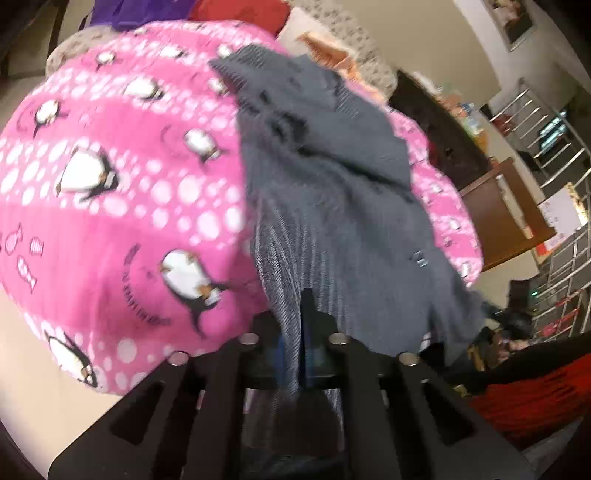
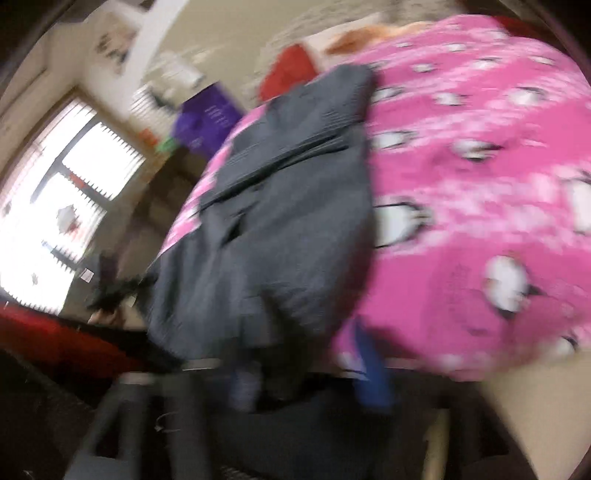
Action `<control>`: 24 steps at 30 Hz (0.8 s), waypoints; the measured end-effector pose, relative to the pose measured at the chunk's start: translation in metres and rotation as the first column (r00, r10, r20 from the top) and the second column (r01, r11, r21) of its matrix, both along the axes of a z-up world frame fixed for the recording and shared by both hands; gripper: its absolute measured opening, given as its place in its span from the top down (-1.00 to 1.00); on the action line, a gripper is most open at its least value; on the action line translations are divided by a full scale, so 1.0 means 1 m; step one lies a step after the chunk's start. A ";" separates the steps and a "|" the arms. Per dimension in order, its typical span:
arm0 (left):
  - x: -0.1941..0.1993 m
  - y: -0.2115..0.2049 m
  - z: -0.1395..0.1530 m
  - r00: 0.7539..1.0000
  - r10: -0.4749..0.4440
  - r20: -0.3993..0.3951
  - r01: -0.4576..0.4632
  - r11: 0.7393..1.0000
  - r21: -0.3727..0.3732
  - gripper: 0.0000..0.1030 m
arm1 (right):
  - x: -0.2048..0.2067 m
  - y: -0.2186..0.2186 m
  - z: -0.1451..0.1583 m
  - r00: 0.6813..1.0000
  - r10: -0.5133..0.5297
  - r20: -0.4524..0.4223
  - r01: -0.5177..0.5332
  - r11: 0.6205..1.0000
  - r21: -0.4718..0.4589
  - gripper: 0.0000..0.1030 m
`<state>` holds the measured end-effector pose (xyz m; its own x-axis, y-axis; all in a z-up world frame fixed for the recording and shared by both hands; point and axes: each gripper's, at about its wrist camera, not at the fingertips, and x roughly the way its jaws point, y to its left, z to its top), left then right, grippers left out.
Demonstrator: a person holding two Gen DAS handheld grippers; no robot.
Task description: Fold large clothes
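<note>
A dark grey ribbed garment (image 1: 325, 192) lies crumpled on a pink penguin-print blanket (image 1: 110, 184). My left gripper (image 1: 304, 332) is shut on the garment's near edge; cloth bunches between the fingers. In the blurred right wrist view the same grey garment (image 2: 280, 229) lies on the pink blanket (image 2: 480, 184). My right gripper (image 2: 306, 354) sits at the garment's near edge with cloth between its blue-padded fingers (image 2: 369, 369); it looks shut on the cloth.
Red cloth (image 1: 236, 11), purple cloth (image 1: 140, 11) and an orange item (image 1: 332, 51) lie at the blanket's far side. A wooden table (image 1: 506, 206) and metal racks (image 1: 546, 147) stand to the right. A bright window (image 2: 62, 206) shows on the left.
</note>
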<state>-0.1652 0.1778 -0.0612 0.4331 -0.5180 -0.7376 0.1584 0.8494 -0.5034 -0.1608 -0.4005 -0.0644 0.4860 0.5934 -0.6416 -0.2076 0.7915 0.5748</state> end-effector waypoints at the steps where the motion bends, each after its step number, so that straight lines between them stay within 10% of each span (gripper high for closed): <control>1: 0.001 0.001 -0.004 1.000 0.002 -0.011 -0.002 1.000 0.017 0.39 | 0.001 -0.006 0.000 1.000 -0.017 -0.003 0.017 1.000 0.022 -0.46; 10: 0.013 -0.008 -0.018 0.995 -0.086 -0.040 0.088 0.995 0.050 0.20 | 0.033 0.035 -0.025 0.987 0.145 -0.070 -0.140 0.988 0.070 -0.42; 12: 0.012 -0.014 -0.015 0.992 -0.121 -0.024 0.122 0.991 0.061 0.38 | 0.034 0.041 -0.025 0.981 0.180 -0.067 -0.174 0.981 0.081 0.03; 13: 0.011 -0.017 -0.014 0.990 -0.138 -0.022 0.139 0.989 0.048 0.89 | 0.035 0.042 -0.026 0.977 0.199 -0.073 -0.191 0.977 0.098 0.51; 14: 0.011 -0.020 -0.013 0.988 -0.150 -0.023 0.150 0.988 0.032 0.92 | 0.033 0.044 -0.023 0.972 0.229 -0.055 -0.223 0.970 0.098 0.77; 19: 0.013 -0.037 0.017 0.976 -0.204 0.078 0.210 0.973 -0.091 0.93 | 0.035 0.048 0.016 0.952 0.282 0.115 -0.296 0.947 0.128 0.84; 24: 0.058 -0.015 0.055 0.983 0.029 0.182 0.029 0.951 -0.309 0.94 | 0.081 0.029 0.048 0.962 0.128 0.240 -0.185 0.955 0.230 0.85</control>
